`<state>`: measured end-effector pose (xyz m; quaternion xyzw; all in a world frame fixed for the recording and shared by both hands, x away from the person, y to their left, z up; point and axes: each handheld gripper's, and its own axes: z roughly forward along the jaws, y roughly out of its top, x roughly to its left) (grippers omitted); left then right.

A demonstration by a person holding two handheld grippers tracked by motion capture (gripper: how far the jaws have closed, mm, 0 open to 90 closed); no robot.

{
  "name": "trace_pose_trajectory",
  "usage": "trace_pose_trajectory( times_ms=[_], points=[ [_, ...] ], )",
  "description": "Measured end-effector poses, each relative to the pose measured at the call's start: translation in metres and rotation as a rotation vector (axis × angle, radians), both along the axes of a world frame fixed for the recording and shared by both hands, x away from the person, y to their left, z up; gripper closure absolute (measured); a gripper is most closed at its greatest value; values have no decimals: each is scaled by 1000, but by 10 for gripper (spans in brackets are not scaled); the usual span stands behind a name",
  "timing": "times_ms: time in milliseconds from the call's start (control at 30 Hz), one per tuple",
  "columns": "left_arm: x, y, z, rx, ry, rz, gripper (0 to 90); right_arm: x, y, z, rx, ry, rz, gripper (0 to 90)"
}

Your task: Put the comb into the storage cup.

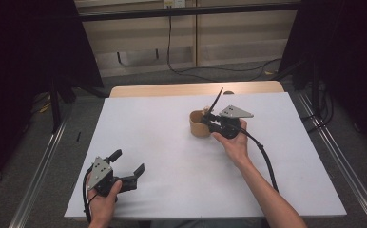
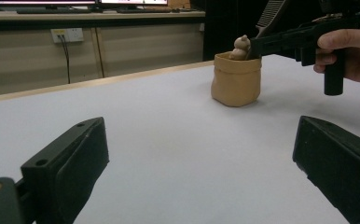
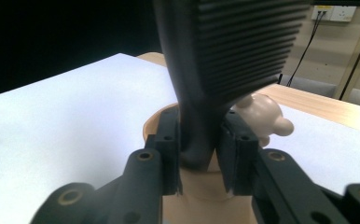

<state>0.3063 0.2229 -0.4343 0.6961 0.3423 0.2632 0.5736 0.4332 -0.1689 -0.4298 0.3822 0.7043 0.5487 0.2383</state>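
hand-held grippers: two
right hand-held gripper [image 1: 209, 118]: clamped on one black comb [image 3: 225, 56], at the pouch
left hand-held gripper [image 1: 127, 167]: jaws wide, holding nothing
tan pouch [image 2: 236, 79]: one, mid-desk [image 1: 172, 156], one pale figurine [image 2: 240, 47] inside

A white sheet [image 1: 172, 156] covers nearly the whole table [image 1: 172, 89], whose pale wood shows as a strip along the far edge (the side away from the person). A tan pouch [image 1: 198, 125] with a rolled rim stands upright on the sheet, right of the middle and toward the far side. In the left gripper view the pouch [image 2: 236, 80] sits flat on the sheet.
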Motion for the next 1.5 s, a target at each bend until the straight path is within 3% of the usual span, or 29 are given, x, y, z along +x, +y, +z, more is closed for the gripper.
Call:
trace_pose_trajectory(
  times_ms=[67, 267, 667, 1000, 1500],
  points=[
    [1, 0, -1, -19, 16, -9, 35, 0, 0, 2, 1, 1, -9, 685],
    [1, 0, 0, 2, 1, -4, 35, -2, -5, 3, -4, 6, -16, 669],
    [1, 0, 0, -5, 0, -1, 35, -9, -12, 2, 14, 15, -39, 561],
    [2, 0, -1, 10, 1, 6, 35, -15, -19, 3, 29, 16, -56, 414],
    [3, 1, 0, -9, -6, 20, 35, -20, -28, 4, 36, 15, -63, 205]
  ],
)
